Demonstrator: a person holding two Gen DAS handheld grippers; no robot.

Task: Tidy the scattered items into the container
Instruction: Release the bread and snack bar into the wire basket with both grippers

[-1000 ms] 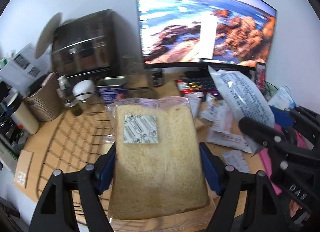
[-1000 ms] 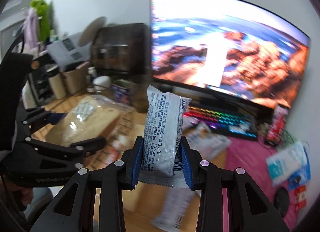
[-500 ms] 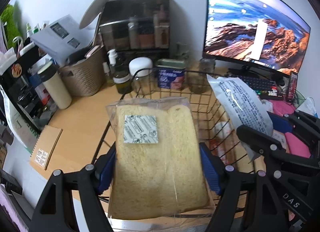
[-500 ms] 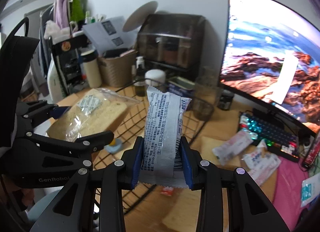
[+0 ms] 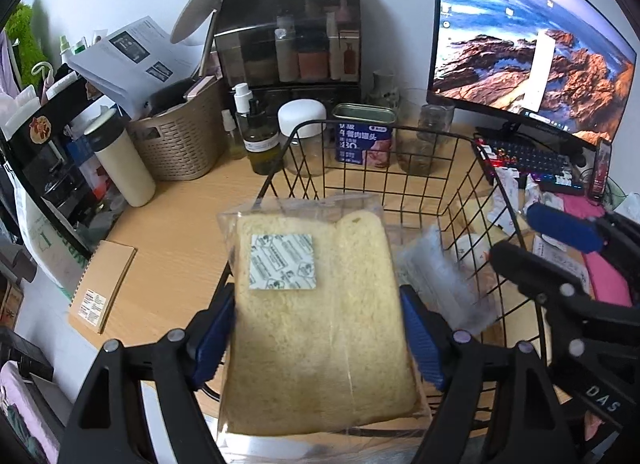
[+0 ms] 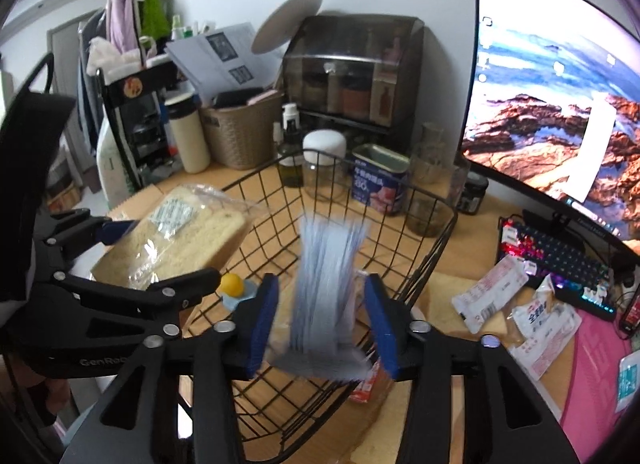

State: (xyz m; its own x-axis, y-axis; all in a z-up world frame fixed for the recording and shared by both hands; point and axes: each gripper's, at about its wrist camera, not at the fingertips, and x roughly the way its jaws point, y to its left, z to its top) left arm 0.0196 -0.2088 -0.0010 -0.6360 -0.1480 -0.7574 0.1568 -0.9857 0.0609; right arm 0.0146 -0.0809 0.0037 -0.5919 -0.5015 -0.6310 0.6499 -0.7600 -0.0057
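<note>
My left gripper (image 5: pixel 318 338) is shut on a bagged slice of bread (image 5: pixel 320 312) with a white label, held above the near left rim of the black wire basket (image 5: pixel 404 131). My right gripper (image 6: pixel 324 326) is open over the basket (image 6: pixel 436 240); the white snack packet (image 6: pixel 326 296) is blurred between its blue pads, touching neither, dropping into the basket. The packet also shows blurred in the left wrist view (image 5: pixel 440 280). A yellow and blue toy (image 6: pixel 234 288) and other packets lie inside the basket.
Several snack packets (image 6: pixel 492 292) lie on the wooden desk right of the basket, by a lit keyboard (image 6: pixel 560 260) and a monitor (image 5: pixel 532 43). Jars and a tin (image 5: pixel 362 137) stand behind the basket, a woven bin (image 5: pixel 176 139) at left.
Both grippers moved left from the keyboard area to over the basket. The right gripper opened and let go of the white packet, which is falling. The left still holds the bread.
</note>
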